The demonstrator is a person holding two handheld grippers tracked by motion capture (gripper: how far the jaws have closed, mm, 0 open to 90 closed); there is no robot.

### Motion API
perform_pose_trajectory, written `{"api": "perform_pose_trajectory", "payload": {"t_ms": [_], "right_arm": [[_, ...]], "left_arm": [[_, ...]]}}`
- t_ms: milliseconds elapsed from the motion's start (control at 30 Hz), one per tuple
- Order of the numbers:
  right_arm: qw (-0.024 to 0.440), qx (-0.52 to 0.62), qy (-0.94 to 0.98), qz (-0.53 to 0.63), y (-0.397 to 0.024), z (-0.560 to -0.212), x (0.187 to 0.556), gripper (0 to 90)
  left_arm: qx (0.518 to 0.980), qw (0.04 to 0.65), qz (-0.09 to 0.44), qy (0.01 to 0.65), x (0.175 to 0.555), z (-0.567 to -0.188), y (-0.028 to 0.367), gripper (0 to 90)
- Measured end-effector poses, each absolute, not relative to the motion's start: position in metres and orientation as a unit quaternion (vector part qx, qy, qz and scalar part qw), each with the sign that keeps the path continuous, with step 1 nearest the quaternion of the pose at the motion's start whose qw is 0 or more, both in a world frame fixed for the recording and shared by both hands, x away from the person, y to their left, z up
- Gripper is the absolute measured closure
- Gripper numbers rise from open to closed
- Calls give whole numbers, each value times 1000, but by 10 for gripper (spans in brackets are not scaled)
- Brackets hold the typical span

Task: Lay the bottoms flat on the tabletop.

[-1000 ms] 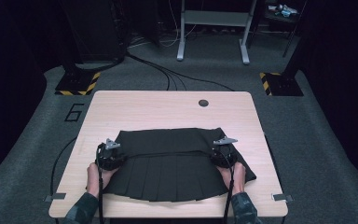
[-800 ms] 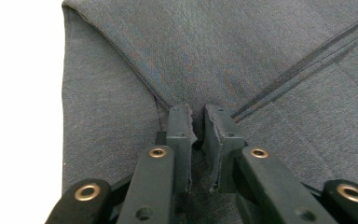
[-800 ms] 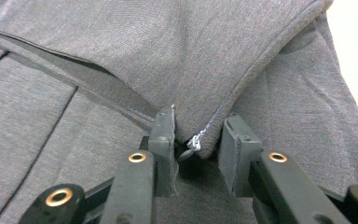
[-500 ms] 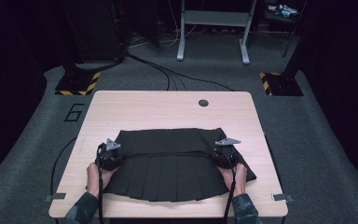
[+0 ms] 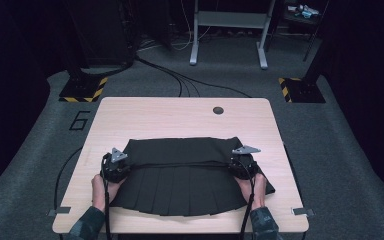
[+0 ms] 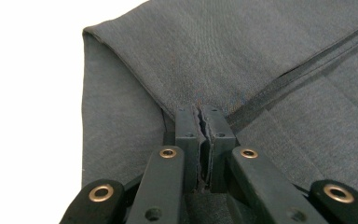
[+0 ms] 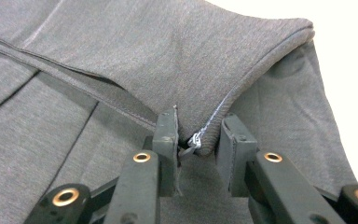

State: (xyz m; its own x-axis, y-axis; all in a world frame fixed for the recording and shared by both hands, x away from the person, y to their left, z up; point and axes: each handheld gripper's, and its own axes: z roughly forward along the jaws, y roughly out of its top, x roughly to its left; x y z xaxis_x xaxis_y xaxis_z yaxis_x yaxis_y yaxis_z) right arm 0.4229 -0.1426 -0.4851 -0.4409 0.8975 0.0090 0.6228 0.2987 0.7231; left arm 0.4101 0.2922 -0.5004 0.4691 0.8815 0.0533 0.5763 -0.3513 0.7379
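Note:
A black pleated skirt [image 5: 180,185] lies flat on the wooden table [image 5: 180,117], its waist part folded down over the pleats. At the skirt's left side, my left gripper [image 5: 115,164] is shut on the folded cloth edge; in the left gripper view the fabric [image 6: 242,56] is pinched between the closed jaws [image 6: 200,114]. At the skirt's right side, my right gripper [image 5: 241,161] is shut on the corner. The right gripper view shows the skirt [image 7: 144,56] and a small zipper pull [image 7: 196,139] caught between the jaws [image 7: 198,130].
A round cable hole [image 5: 218,110] sits near the table's far edge. Bare tabletop lies beyond the skirt and along both sides. Cables [image 5: 180,80] run over the grey floor behind the table, near a metal stand [image 5: 228,30].

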Motion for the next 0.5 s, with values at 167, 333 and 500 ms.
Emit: {"api": "perform_pose_trajectory", "payload": {"t_ms": [167,333,500], "right_arm": [[214,480,780,340,-142,-478,425,712],[216,482,778,339,-141,-471,428,712],[217,477,779,343,-140,-464,432,712]], "left_arm": [[788,339,234,457,410,-496,293,865],[783,345,244,455,412,-485,293,866],[783,347,254,449,416,-474,293,868]]}}
